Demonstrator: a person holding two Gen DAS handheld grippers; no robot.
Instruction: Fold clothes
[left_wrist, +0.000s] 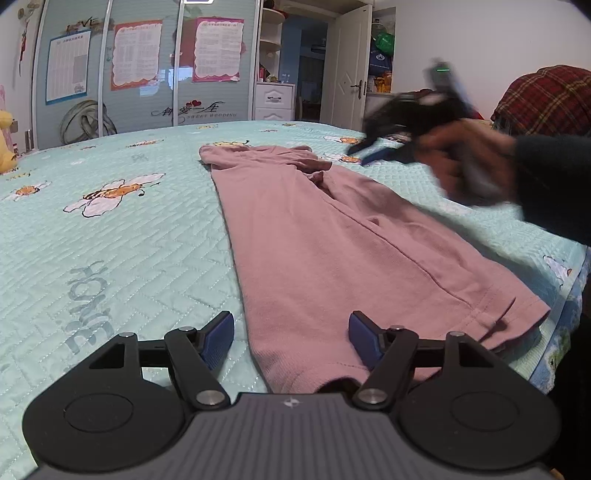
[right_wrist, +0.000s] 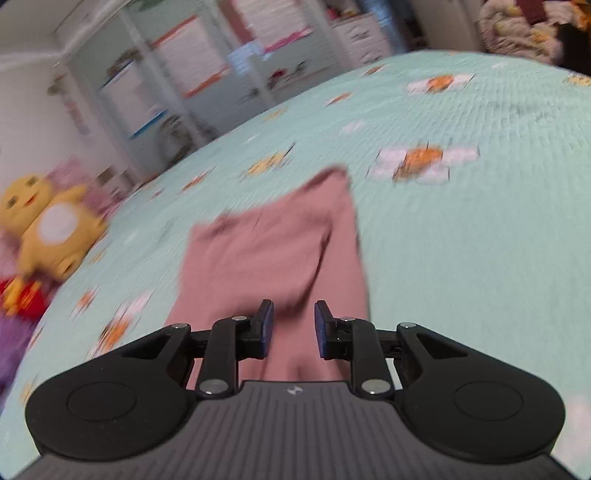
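The shirt (left_wrist: 325, 240) is dusty pink; the bedspread (left_wrist: 110, 240) is pale mint, quilted, with white-and-orange bees; the gripper (left_wrist: 291, 339) is black with blue pads (left_wrist: 364, 339); the blanket (left_wrist: 546, 99) is red plaid; the plush toy (right_wrist: 51, 225) is yellow.

Wardrobe doors (left_wrist: 147, 74): "LOVE" up top, "SWEET WEDDING" lower down. Bedspread (left_wrist: 110, 258): large grey lettering, unreadable. Posters: print too small.

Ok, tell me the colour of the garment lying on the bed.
Dusty pink, plain with no print. The garment shows best in the left wrist view.
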